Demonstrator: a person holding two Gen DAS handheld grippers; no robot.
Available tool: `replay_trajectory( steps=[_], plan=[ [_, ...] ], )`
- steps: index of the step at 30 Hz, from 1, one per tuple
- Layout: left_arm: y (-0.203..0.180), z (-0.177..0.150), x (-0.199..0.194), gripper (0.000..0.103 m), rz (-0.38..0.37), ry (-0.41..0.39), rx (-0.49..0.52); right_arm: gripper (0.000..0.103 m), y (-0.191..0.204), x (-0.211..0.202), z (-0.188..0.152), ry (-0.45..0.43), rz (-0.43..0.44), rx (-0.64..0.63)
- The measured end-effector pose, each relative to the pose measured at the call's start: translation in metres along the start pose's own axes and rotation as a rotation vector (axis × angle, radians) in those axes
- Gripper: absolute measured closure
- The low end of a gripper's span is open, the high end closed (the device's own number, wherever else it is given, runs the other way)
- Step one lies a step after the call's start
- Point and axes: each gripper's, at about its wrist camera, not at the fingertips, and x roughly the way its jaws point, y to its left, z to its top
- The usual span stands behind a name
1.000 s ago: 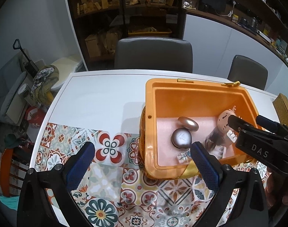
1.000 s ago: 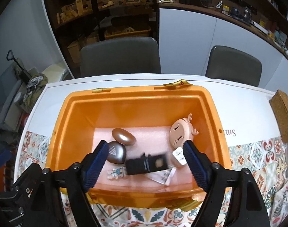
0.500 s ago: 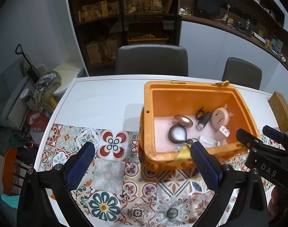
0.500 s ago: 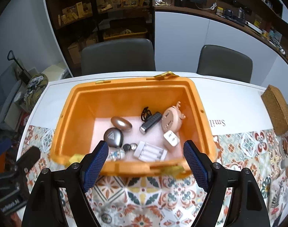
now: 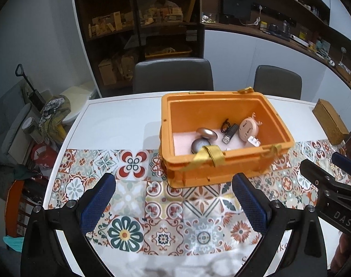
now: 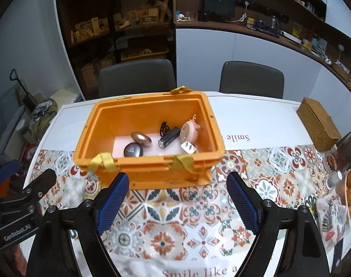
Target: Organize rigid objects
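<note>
Hovering released and empty, the right claw has just been widening its jaws with nothing between them, short of the orange bin on the desk; the left claw, also released, hangs short of that bin, which holds a black flashlight and pink round gadget.

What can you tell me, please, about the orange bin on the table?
The orange bin is a rectangular, open-topped tub that looks like moulded plastic, with a thick rim and a pale pink floor lining. Yellow tape strips fold over its near rim and sit at its far rim. It stands upright on the patterned tablecloth, holding several small items. Neither gripper touches it.
</note>
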Motion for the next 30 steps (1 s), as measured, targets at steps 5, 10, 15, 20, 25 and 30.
replay_trajectory(
  steps=[5,10,15,20,25,30],
  plan=[
    [-0.008,-0.016,-0.011,0.0,-0.011,-0.002,0.022,0.015,-0.006,-0.015,-0.018,-0.006,0.0,-0.002],
    [-0.012,-0.029,-0.017,0.0,-0.015,0.004,0.029,0.015,-0.015,-0.023,-0.036,0.011,0.0,0.019],
    [-0.016,-0.043,-0.019,0.0,-0.004,0.014,0.036,0.015,-0.02,-0.028,-0.053,0.031,0.0,0.023],
    [-0.018,-0.057,-0.022,0.0,-0.026,0.041,0.028,0.015,-0.024,-0.034,-0.067,0.043,-0.01,0.029],
    [-0.019,-0.067,-0.027,0.0,-0.039,0.057,0.033,0.015,-0.024,-0.036,-0.075,0.056,-0.005,0.022],
    [-0.019,-0.071,-0.032,0.0,-0.037,0.055,0.04,0.015,-0.021,-0.037,-0.081,0.07,0.012,0.018]
  ],
)
